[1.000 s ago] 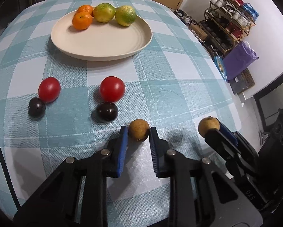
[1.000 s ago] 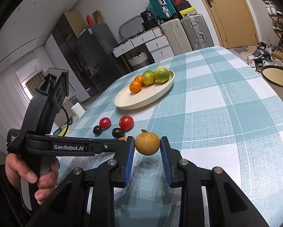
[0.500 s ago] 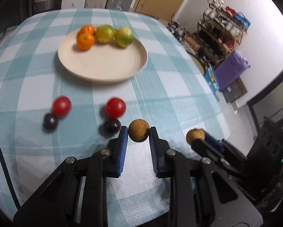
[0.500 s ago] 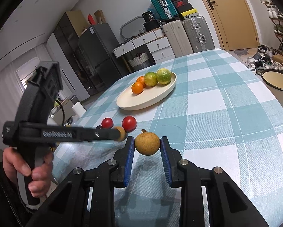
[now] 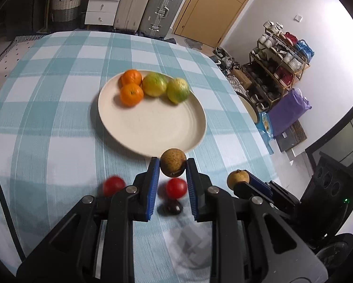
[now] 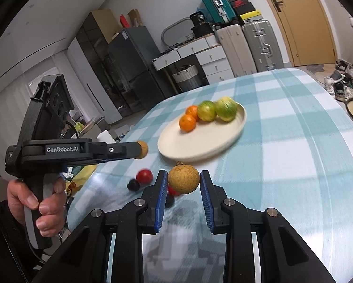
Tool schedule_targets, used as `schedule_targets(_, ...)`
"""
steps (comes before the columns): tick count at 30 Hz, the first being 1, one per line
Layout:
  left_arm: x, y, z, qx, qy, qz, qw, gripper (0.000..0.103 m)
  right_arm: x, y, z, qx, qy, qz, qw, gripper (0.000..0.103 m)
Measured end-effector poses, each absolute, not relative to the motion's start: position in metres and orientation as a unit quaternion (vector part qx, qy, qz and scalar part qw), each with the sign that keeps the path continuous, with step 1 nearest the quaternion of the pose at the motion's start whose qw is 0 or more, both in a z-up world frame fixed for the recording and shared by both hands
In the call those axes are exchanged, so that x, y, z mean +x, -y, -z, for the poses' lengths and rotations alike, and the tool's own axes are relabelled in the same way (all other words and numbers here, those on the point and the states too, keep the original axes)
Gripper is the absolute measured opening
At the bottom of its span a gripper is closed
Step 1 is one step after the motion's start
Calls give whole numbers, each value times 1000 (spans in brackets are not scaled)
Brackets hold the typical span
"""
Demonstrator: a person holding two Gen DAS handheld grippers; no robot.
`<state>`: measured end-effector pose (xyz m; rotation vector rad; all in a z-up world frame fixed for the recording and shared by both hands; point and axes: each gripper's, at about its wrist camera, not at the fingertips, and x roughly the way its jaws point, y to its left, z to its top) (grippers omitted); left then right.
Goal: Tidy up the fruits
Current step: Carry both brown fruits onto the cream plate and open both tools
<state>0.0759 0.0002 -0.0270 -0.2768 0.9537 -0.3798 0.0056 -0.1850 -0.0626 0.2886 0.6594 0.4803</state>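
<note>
My left gripper (image 5: 173,168) is shut on a small brown round fruit (image 5: 173,165), held in the air just short of the near rim of the cream plate (image 5: 153,127). The plate carries two oranges (image 5: 131,93) and two green citrus fruits (image 5: 178,90) along its far side. My right gripper (image 6: 183,180) is shut on a second, slightly larger brown fruit (image 6: 184,179), also lifted near the plate (image 6: 200,146). Each gripper shows in the other's view, the right gripper (image 5: 241,181) and the left gripper (image 6: 140,149). Two red tomatoes (image 5: 175,188) and a dark plum (image 5: 173,208) lie on the checked cloth below.
The round table has a teal and white checked cloth (image 5: 46,129). A person's hand (image 6: 32,200) grips the left tool's handle. Suitcases (image 5: 150,4), drawers and a door stand behind; a shoe rack (image 5: 282,66) and purple bag are to the right, off the table.
Both grippers have lifted and moved toward the plate with their brown fruits held. The tomatoes and plums now lie under and behind the fingertips, and the plate sits much closer.
</note>
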Motion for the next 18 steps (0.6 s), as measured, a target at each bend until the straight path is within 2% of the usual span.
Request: schedule_targets(18,188,21,50,-123,-484,188,846,20,123,160,70,120,-364,-223,896,28)
